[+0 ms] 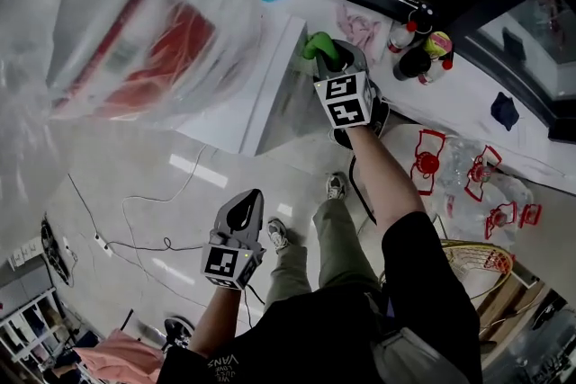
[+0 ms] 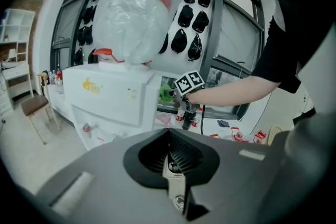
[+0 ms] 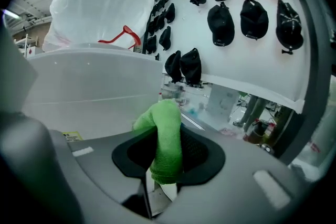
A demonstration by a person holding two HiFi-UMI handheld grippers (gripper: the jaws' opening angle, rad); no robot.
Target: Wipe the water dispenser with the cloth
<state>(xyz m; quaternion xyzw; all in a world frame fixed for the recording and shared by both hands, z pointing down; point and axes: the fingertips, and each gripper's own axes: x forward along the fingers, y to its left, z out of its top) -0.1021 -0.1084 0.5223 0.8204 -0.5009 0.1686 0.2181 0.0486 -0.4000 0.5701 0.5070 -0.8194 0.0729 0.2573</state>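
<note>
The right gripper (image 1: 331, 57) pinches the green cloth (image 3: 167, 139) just beside the white water dispenser's (image 2: 113, 94) side panel. The left gripper (image 1: 244, 204) is pressed together, empty, well apart.

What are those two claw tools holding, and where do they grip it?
The right gripper clamps the green cloth across its bunched middle, one end poking out past the jaws. The left gripper is shut, empty.
</note>
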